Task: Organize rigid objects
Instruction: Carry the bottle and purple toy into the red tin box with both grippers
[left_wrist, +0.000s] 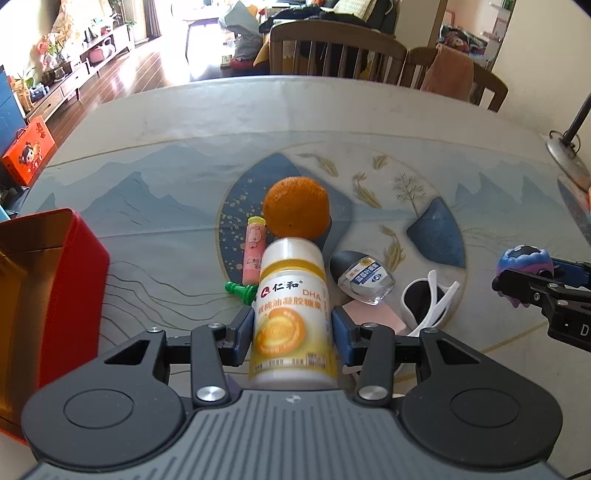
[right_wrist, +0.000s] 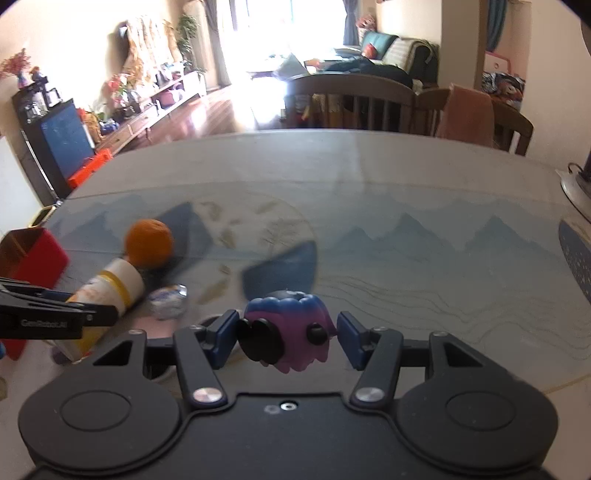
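Note:
My left gripper (left_wrist: 293, 332) is shut on a white and yellow supplement bottle (left_wrist: 291, 314) that points away from me. Past it on the table lie an orange (left_wrist: 296, 208), a pink tube (left_wrist: 254, 254), a green peg (left_wrist: 240, 290), a small glass bottle with a dark cap (left_wrist: 364, 275), white sunglasses (left_wrist: 428, 302) and a pink pad (left_wrist: 373, 314). My right gripper (right_wrist: 286, 334) is shut on a purple and blue toy figure (right_wrist: 291, 328); it also shows in the left wrist view (left_wrist: 524, 271). The supplement bottle (right_wrist: 107, 291) and orange (right_wrist: 149, 243) show at the left in the right wrist view.
An open red box (left_wrist: 48, 295) stands at the left, close to my left gripper; it also shows in the right wrist view (right_wrist: 31, 258). A lamp base (left_wrist: 565, 155) sits at the table's right edge. Wooden chairs (left_wrist: 332, 51) stand behind the far edge.

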